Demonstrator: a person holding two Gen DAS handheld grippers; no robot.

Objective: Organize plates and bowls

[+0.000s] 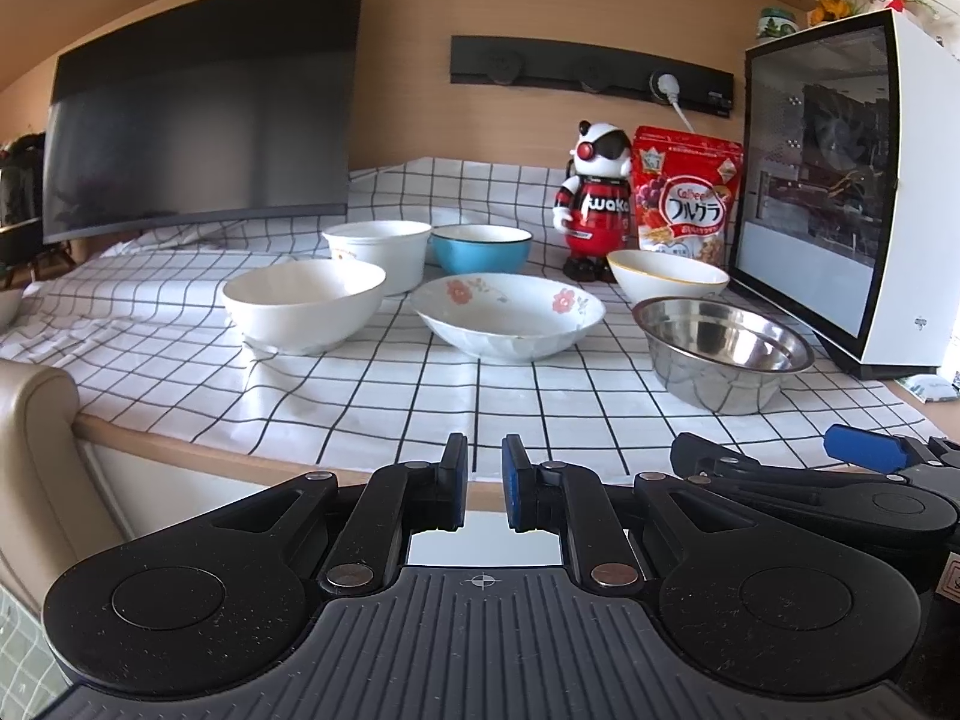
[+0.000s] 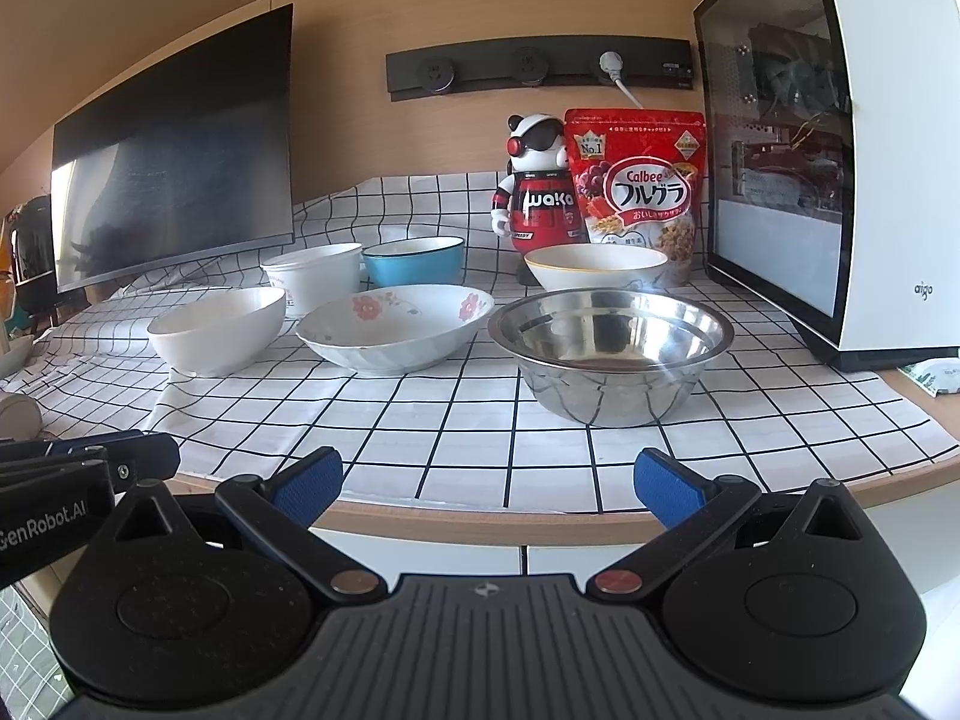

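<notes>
Several bowls stand on a checked cloth: a plain white bowl (image 1: 304, 305) (image 2: 217, 328), a floral dish (image 1: 507, 315) (image 2: 395, 326), a steel bowl (image 1: 723, 353) (image 2: 610, 354), a yellow-rimmed white bowl (image 1: 667, 277) (image 2: 597, 267), a blue bowl (image 1: 482, 248) (image 2: 414, 260) and a white tub (image 1: 380, 253) (image 2: 314, 277). My left gripper (image 1: 483, 480) is nearly shut and empty, at the table's front edge. My right gripper (image 2: 489, 483) is open and empty, in front of the steel bowl. All bowls stand apart.
A dark monitor (image 1: 204, 114) stands at the back left. A panda figure (image 1: 596, 198), a red cereal bag (image 1: 687, 192) and a white PC case (image 1: 840, 192) stand at the back right. The wooden table edge (image 2: 480, 516) runs just ahead of both grippers.
</notes>
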